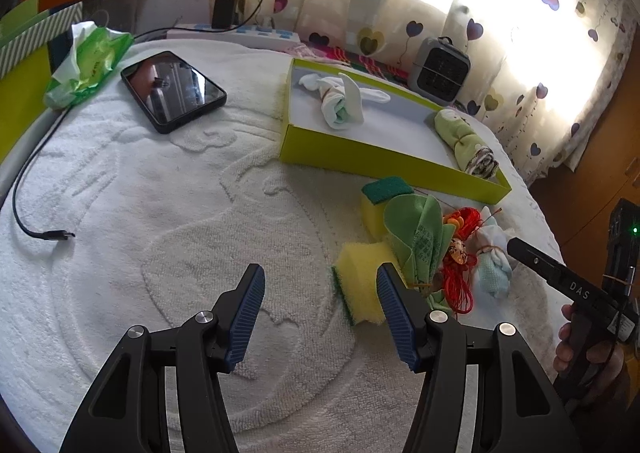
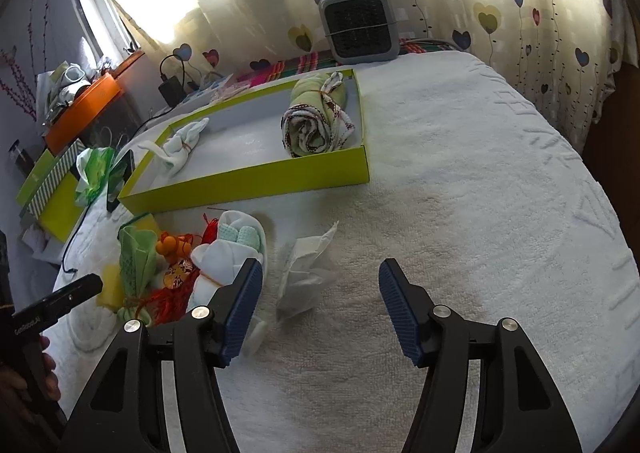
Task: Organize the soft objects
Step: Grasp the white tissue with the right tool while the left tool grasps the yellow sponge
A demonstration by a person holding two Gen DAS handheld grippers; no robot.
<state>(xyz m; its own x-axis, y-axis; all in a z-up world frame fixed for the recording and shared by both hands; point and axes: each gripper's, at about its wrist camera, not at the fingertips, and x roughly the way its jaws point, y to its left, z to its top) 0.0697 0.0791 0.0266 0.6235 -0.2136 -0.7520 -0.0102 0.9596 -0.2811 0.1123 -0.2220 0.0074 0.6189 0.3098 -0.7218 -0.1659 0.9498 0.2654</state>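
Observation:
A lime-green tray sits on the white towel-covered table. It holds a white tied cloth and a rolled green cloth. In front of it lies a pile: two yellow sponges, a tied green cloth, a red-orange tassel charm and a white-blue tied cloth. My left gripper is open and empty, its right finger beside the near sponge. My right gripper is open and empty above a crumpled white tissue.
A black phone, a green wipes pack, a black cable and a power strip lie at the left. A grey fan stands by the heart-print curtain. An orange shelf is far left.

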